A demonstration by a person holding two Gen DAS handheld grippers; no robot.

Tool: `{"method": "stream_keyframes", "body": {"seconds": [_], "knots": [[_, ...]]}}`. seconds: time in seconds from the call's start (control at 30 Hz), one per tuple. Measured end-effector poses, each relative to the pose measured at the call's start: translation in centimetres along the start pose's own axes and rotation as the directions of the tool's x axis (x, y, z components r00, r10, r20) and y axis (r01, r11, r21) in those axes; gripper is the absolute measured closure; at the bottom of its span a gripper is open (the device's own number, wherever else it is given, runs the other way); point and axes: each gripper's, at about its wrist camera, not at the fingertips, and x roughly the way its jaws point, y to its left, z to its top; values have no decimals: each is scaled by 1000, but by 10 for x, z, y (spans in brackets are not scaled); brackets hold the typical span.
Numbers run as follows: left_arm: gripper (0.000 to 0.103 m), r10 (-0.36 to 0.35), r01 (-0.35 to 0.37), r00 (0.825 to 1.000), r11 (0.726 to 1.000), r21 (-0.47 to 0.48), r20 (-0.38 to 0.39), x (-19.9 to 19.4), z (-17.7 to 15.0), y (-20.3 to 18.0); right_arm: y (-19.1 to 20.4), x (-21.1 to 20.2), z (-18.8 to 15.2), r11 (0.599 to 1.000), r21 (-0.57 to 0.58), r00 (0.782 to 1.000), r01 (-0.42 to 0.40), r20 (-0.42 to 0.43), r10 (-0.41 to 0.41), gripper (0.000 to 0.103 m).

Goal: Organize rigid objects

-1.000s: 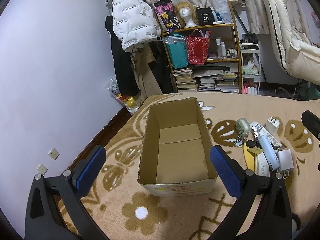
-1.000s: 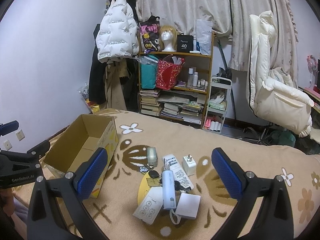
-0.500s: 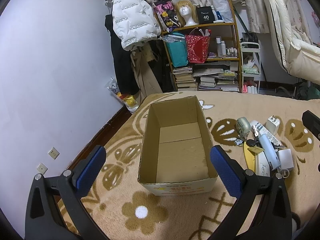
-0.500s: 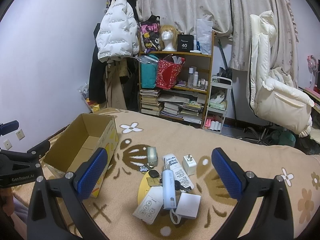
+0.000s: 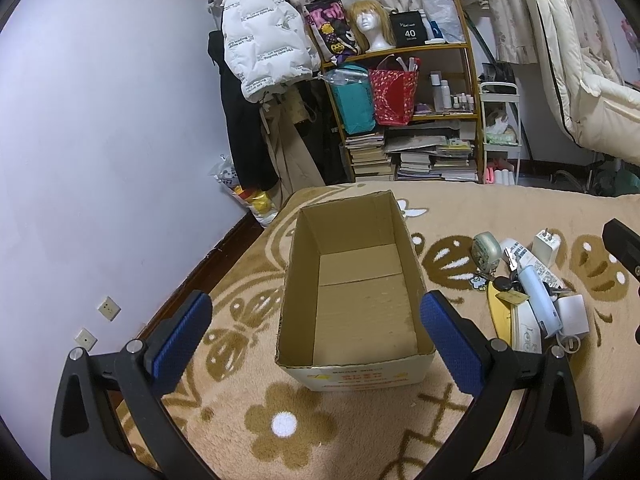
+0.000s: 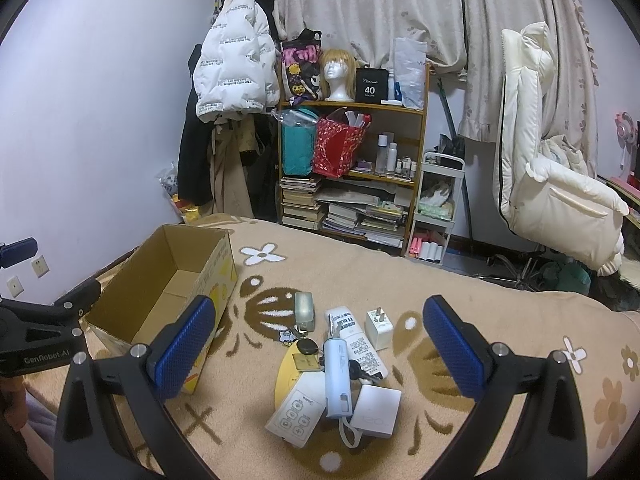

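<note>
An empty open cardboard box (image 5: 354, 280) stands on the beige flowered blanket; it also shows at the left in the right wrist view (image 6: 168, 280). My left gripper (image 5: 316, 334) is open and empty, just in front of the box. To the box's right lies a pile of small items: a light blue tube (image 6: 337, 376), a white remote (image 6: 298, 410), a white square box (image 6: 378, 404), a white plug adapter (image 6: 379, 327), a white printed tube (image 6: 358, 340), a grey-green case with keys (image 6: 304, 310) and a yellow disc (image 6: 288, 376). My right gripper (image 6: 320, 346) is open and empty above this pile.
A shelf (image 6: 352, 168) with books, bags and a wig head stands beyond the bed. Coats (image 6: 236, 72) hang by the wall at left. A white padded chair (image 6: 552, 176) is at right. The blanket's left edge drops near the wall.
Both views have shifted very slightly; the grippers stay open and nothing on the blanket has moved.
</note>
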Motion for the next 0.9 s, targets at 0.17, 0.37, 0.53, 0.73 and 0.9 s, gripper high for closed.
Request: {"method": "stream_keyframes", "body": {"seconds": [0.17, 0.37, 0.53, 0.73, 0.9], "knots": [[0, 0, 0, 1000, 1000, -1, 1, 0, 0, 1, -1, 5, -5, 1000, 0, 1000, 1, -1, -1, 0], [0, 1, -1, 1000, 1000, 2, 1, 0, 0, -1, -1, 5, -4, 1000, -1, 1000, 1, -2, -1, 0], [0, 1, -1, 1000, 1000, 3, 1, 0, 0, 0, -1, 5, -4, 1000, -1, 1000, 1, -3, -1, 0], [0, -2, 2, 1000, 1000, 2, -6, 3, -2, 2, -1, 5, -4, 1000, -4, 1000, 1, -4, -1, 0], [0, -6, 6, 1000, 1000, 5, -20, 4, -1, 2, 1, 7, -5, 1000, -4, 1000, 4, -8, -4, 0]]}}
